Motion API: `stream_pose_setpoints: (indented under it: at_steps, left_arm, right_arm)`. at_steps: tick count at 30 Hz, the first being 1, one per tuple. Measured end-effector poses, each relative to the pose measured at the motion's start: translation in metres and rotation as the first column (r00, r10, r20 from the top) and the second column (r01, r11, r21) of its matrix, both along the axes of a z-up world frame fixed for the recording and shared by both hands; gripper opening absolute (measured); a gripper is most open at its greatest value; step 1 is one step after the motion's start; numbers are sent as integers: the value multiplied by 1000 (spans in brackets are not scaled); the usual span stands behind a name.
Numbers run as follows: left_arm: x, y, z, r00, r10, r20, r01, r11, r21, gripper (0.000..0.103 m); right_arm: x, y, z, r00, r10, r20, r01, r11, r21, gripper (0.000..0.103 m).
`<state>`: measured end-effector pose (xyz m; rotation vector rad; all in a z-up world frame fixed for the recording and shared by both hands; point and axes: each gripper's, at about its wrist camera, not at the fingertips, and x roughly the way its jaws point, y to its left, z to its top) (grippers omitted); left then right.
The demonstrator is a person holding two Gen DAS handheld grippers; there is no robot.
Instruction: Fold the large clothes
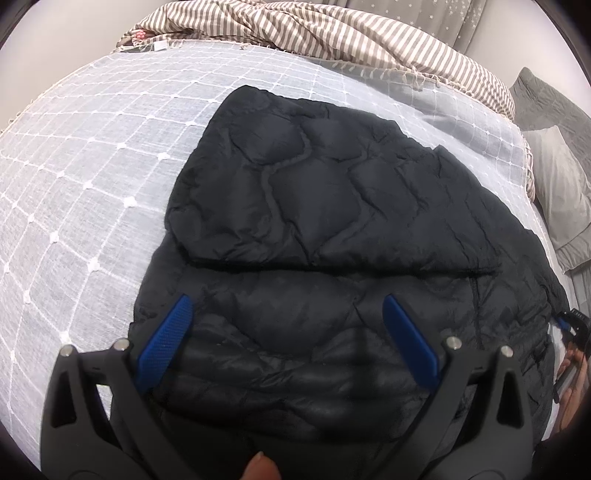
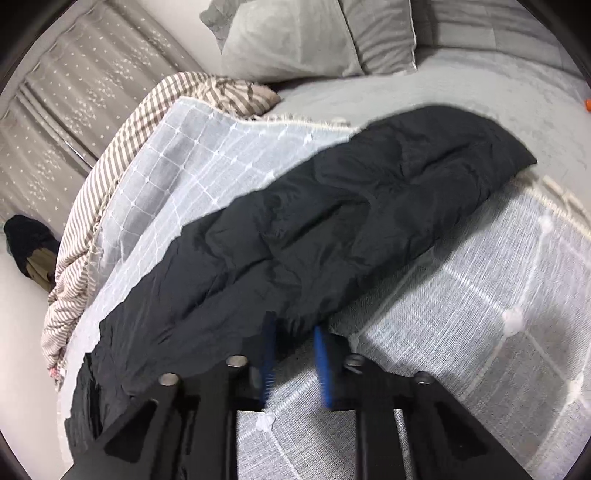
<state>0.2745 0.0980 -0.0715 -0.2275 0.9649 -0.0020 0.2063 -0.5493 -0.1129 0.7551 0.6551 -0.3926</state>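
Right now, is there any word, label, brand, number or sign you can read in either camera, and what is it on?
None readable. No print shows on the black jacket, the checked bedcover or the striped blanket.
A small white tag sits at the bedcover's far edge: too small to tell if it carries text.

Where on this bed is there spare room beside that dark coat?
Open checked bedspread lies left of the black jacket, up to the striped blanket. Another bare patch sits beside the right gripper. Crowded toward the pillows.
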Motion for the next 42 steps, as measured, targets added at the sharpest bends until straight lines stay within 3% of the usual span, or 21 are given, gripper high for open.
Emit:
stream_pose_setpoints:
  at_steps: [10, 17, 21, 25, 28, 31, 34, 36, 37, 38, 42]
  left_arm:
    - [-1, -4, 1, 1000, -17, 9, 17, 1000, 11, 102]
    - [-2, -4, 3, 1000, -19, 13, 19, 1000, 13, 102]
    - [-3, -5, 3, 1000, -20, 13, 20, 1000, 15, 102]
    - [-4, -7, 4, 1000, -25, 16, 24, 999, 25, 102]
    - [-5, -10, 7, 999, -34, 24, 33, 999, 39, 102]
    - [-7, -14, 10, 998, -50, 34, 48, 998, 50, 102]
    - [-8, -19, 12, 997, -70, 43, 67, 995, 68, 102]
    - [-9, -23, 14, 995, -86, 49, 81, 993, 85, 102]
    - [-10, -24, 14, 994, -92, 52, 86, 992, 93, 102]
    - [-10, -26, 15, 994, -97, 55, 92, 991, 101, 102]
    - [-13, -31, 18, 991, -121, 63, 113, 987, 114, 102]
  right_arm:
    - [-4, 46, 72, 990, 71, 123, -45, 978, -202, 10]
    - [2, 124, 124, 945, 283, 162, -200, 895, -399, 10]
    - [15, 183, 130, 887, 448, 110, -348, 806, -478, 10]
    - [34, 240, 107, 799, 601, -3, -525, 695, -491, 10]
    - [57, 275, 65, 715, 685, -141, -672, 616, -412, 10]
    - [75, 294, 14, 638, 702, -317, -770, 571, -285, 12]
    - [74, 302, 3, 615, 700, -363, -788, 552, -272, 26]
    - [70, 300, 13, 613, 702, -363, -790, 558, -254, 66]
    - [65, 296, 24, 627, 705, -332, -779, 574, -253, 73]
    - [61, 293, 33, 637, 711, -298, -771, 583, -255, 77]
    - [39, 272, 62, 674, 711, -201, -738, 639, -216, 78]
